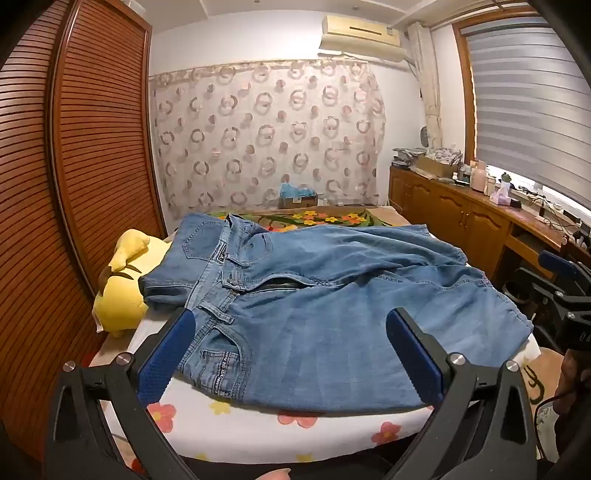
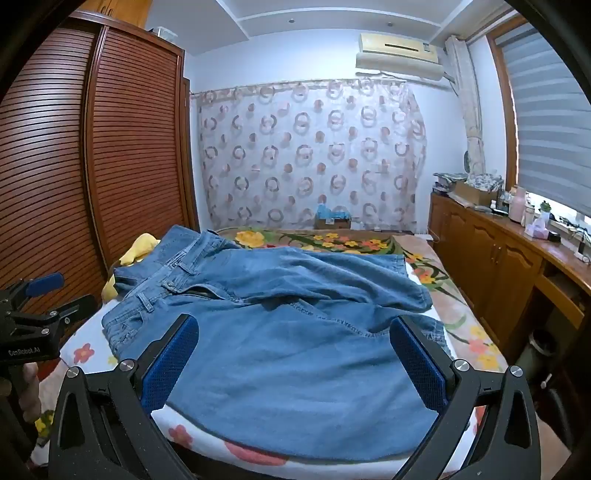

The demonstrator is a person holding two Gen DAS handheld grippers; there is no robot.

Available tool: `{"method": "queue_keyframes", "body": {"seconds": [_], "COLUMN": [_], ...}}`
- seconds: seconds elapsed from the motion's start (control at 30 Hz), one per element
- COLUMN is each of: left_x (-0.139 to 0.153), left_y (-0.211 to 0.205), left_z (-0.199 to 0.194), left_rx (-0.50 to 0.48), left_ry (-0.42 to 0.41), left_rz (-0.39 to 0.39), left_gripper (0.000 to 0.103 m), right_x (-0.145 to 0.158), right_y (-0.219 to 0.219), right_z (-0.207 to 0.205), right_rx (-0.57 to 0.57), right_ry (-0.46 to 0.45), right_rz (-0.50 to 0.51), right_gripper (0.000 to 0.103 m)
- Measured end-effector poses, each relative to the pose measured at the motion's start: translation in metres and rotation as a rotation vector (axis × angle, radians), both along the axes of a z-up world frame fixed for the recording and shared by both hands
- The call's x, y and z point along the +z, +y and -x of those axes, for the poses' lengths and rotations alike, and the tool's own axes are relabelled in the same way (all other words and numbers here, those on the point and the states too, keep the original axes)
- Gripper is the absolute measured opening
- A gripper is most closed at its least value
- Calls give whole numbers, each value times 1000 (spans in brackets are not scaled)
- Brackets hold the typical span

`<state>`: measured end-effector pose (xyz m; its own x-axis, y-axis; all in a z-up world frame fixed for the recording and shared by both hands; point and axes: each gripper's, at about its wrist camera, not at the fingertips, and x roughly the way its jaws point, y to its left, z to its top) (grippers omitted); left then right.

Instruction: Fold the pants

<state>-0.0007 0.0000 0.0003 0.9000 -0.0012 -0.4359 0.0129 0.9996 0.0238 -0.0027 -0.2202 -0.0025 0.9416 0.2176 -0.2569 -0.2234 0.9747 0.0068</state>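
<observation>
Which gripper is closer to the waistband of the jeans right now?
Left. The left gripper hangs open over the front pocket just below the waistband; the right gripper hangs open farther along, over the legs.

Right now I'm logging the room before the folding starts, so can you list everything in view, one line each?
jeans: one pair, light blue denim, spread unfolded across the bed, waistband to the left
bed sheet: one, white with flowers, under the jeans
plush toy: one, yellow, left of the waistband, partly under it
wardrobe: one, brown louvred doors, left wall
curtain: one, pale with ring pattern, far wall
air conditioner: one, cream, above the curtain
cabinet: one run, brown wood, right wall, cluttered top
window blind: one, grey-white, right
cardboard box: one, brown, past the bed
left gripper: black, blue pads, jaws open
right gripper: black, blue pads, jaws open
</observation>
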Motion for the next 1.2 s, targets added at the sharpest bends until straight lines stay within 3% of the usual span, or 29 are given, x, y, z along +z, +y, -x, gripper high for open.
{"method": "queue_keyframes", "body": {"seconds": [1.2], "left_x": [-1], "left_y": [0], "left_z": [0], "left_rx": [-2], "left_ry": [-2], "left_rz": [3], "left_gripper": [103], "right_x": [-3], "right_y": [-2], "right_z": [5], "right_rx": [-3], "right_ry": [2], "right_rz": [-34], "right_gripper": [103]}}
